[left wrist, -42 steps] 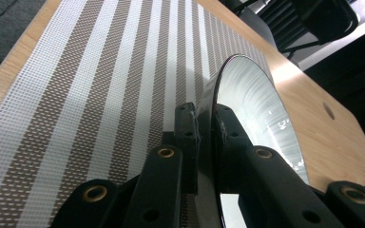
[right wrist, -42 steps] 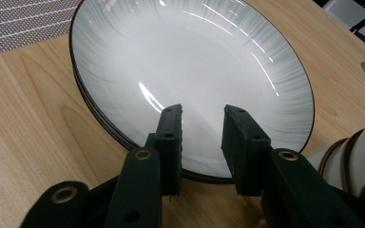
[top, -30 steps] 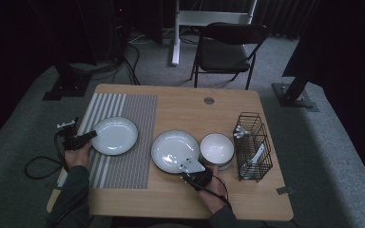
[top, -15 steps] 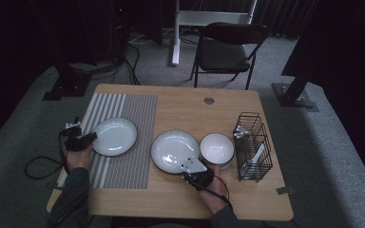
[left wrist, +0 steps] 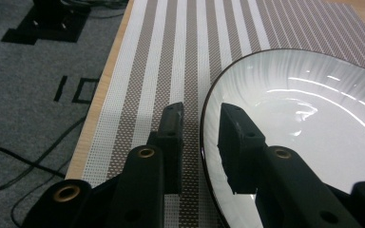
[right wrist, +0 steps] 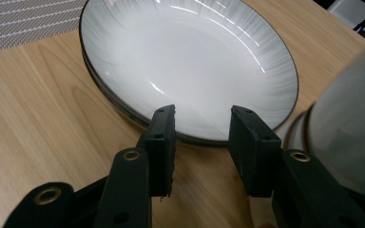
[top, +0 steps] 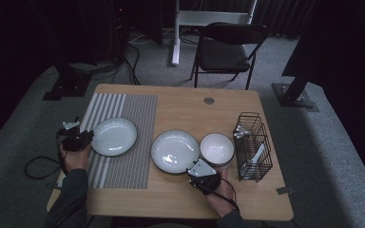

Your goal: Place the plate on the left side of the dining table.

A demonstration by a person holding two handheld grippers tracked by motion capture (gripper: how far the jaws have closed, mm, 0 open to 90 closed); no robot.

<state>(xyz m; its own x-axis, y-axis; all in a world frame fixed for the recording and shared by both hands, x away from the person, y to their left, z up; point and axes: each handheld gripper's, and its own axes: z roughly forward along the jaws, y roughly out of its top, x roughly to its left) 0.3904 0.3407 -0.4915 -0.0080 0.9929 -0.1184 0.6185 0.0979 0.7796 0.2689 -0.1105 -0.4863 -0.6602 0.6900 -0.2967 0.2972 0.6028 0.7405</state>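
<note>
**Plate handling: rim grip points**

High view: left plate (top: 114, 136) sits on striped mat (top: 119, 142); centre plate (top: 175, 151) lies on bare worktop (top: 180, 107).

Left gripper view: left hand-held gripper (left wrist: 200, 130) has just been opening, its jaws straddling the rim without pinching it.

Right gripper view: right hand-held gripper (right wrist: 202, 137) has also just been opening, nothing held. Glazed ceramic (judged stiff, slippery, breakable): grip the rim.

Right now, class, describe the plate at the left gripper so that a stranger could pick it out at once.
Start at the striped placemat covering the table's left part. The white dark-rimmed plate lies on it, its rim between the left gripper jaws. The other plate and the bowl sit on bare wood.
</note>
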